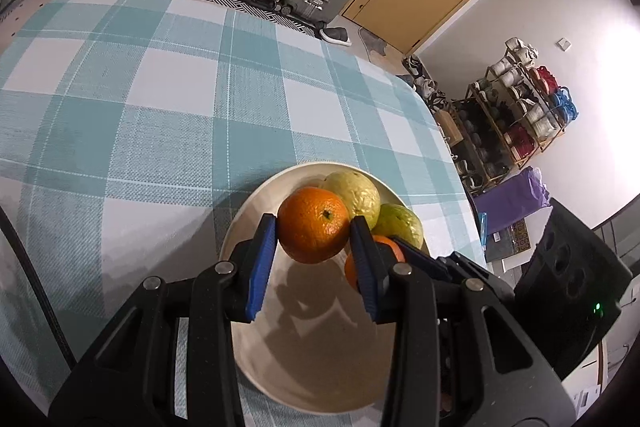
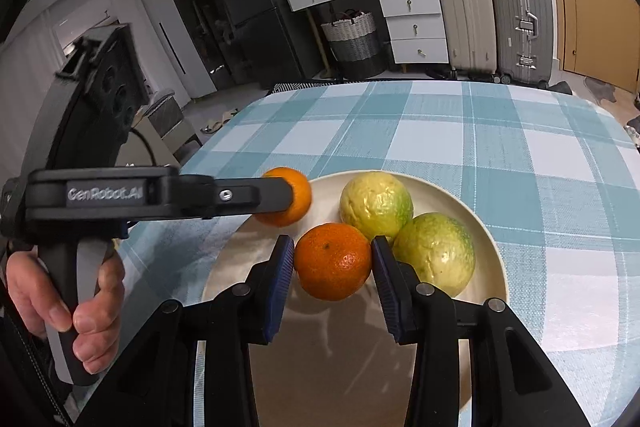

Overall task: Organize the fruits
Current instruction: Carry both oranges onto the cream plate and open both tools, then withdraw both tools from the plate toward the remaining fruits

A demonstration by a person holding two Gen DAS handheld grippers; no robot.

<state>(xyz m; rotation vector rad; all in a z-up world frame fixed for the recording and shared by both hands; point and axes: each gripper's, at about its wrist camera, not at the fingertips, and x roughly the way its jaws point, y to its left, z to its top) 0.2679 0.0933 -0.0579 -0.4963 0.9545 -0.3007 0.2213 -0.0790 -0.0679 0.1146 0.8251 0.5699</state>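
both wrist views close, angled down over plate; share plate, checked table.

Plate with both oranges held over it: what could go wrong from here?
1. The right gripper holds its orange right beside two yellow-green fruits; setting it down could nudge them toward the plate's rim.
2. The left gripper holds its orange close to the right gripper's; the two could bump.
3. Both oranges are round and pinched only at their sides, so either might slip.

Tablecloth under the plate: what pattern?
The tablecloth is a teal and white check with thin white lines; the right wrist view shows it best.
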